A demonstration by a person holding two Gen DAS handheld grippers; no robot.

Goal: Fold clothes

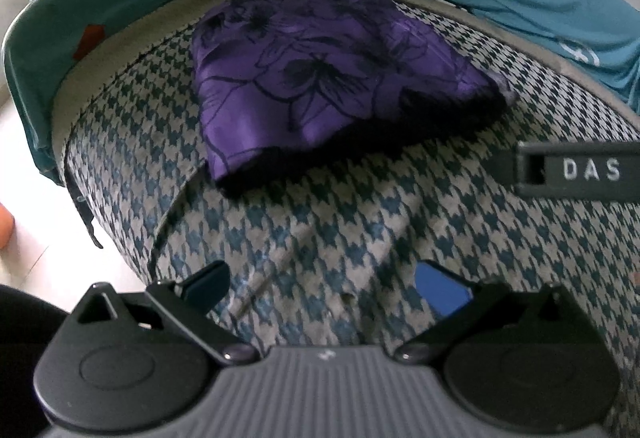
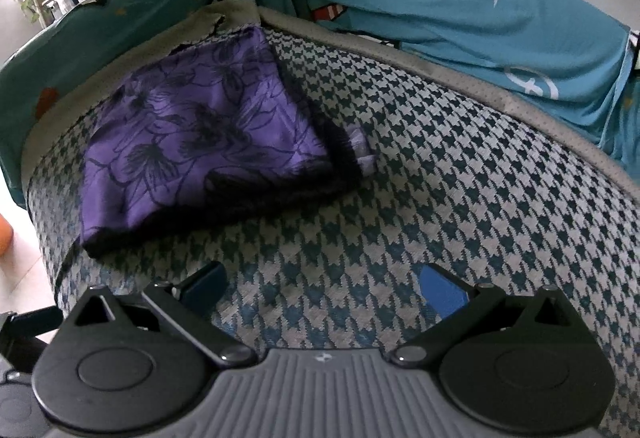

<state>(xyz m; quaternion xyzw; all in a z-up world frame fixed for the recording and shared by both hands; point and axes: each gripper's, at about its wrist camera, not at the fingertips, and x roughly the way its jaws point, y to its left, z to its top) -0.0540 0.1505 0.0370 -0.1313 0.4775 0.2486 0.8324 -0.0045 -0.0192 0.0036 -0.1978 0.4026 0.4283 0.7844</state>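
Left gripper (image 1: 324,288) spread wide, empty, hovering above houndstooth cushion (image 1: 360,222). Right gripper (image 2: 324,288) likewise wide apart, gripping nothing. Folded purple floral garment (image 2: 200,142) lying on cushion's far-left part.

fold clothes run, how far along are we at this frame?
Looks done: the purple floral garment lies folded in a compact stack on the houndstooth cushion. In hand: nothing; left gripper and right gripper are both open above bare cushion. Left: no other unfolded clothes are visible, so possibly only tidying a pale corner sticking out.
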